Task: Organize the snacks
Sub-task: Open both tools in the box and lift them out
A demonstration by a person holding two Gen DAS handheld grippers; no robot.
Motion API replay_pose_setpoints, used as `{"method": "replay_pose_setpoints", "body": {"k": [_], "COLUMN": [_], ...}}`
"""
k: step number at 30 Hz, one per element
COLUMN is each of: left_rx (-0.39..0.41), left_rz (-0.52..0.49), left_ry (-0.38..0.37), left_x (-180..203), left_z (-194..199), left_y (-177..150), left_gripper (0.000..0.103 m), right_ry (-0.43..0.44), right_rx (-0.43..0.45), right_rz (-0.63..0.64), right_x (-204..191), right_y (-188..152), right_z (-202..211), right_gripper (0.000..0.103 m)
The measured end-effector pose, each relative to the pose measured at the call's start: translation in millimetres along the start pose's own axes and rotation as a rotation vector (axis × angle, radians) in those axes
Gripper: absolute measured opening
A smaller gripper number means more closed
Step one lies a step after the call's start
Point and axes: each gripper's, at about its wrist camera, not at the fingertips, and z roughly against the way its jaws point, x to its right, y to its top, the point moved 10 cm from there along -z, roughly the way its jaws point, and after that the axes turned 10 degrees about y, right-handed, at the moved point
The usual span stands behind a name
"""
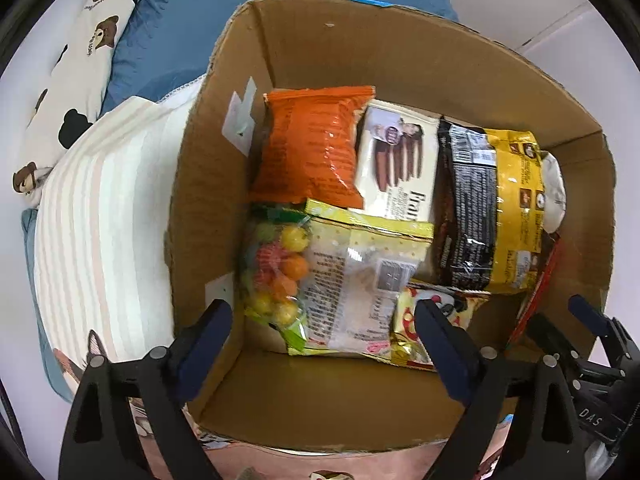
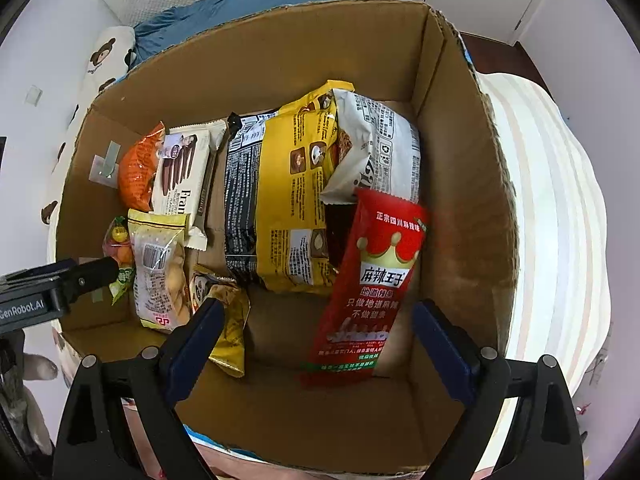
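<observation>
Cardboard box [image 2: 460, 184] took the red spicy-strip packet [image 2: 372, 280], dropping free between the right gripper [image 2: 316, 344]'s spread jaws. Left gripper [image 1: 324, 340] gaped empty too; fetching another snack looked next.

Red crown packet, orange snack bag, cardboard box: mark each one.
red crown packet [image 2: 370, 280], right wrist view, on its printed front below the crown.
orange snack bag [image 1: 312, 148], left wrist view, middle of its face.
cardboard box [image 1: 360, 52], left wrist view, bare far inner wall.

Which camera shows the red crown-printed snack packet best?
Right wrist: the red crown-printed snack packet shows its whole front, tilted near the cardboard box's right wall. Left wrist catches only a thin red edge behind the yellow bag.
</observation>
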Motion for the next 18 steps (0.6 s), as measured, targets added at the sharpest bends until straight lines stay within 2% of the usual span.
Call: {"method": "replay_pose_setpoints", "body": {"k": [6, 12, 18], "left_rx": [0.06, 0.21, 0.366], "left_rz": [0.002, -0.007, -0.004], "left_ry": [-0.018, -0.04, -0.037], "left_x": [16.3, 25.0, 15.4], "left_z": [20.8, 56.3, 92.6], "left_y": [-12.8, -14.6, -23.6], "left_gripper": [0.098, 0.098, 0.098], "right_ry": [0.009, -0.003, -0.024], "right_rx": [0.013, 0.073, 0.168], "right_rz": [-0.005, 0.026, 0.059], "right_x": [-0.6, -4.7, -13.2], "right_y": [-6.4, -13.6, -24.6], "right_z": [2.8, 20.4, 49.3], "right_gripper": [0.099, 0.099, 0.099]}}
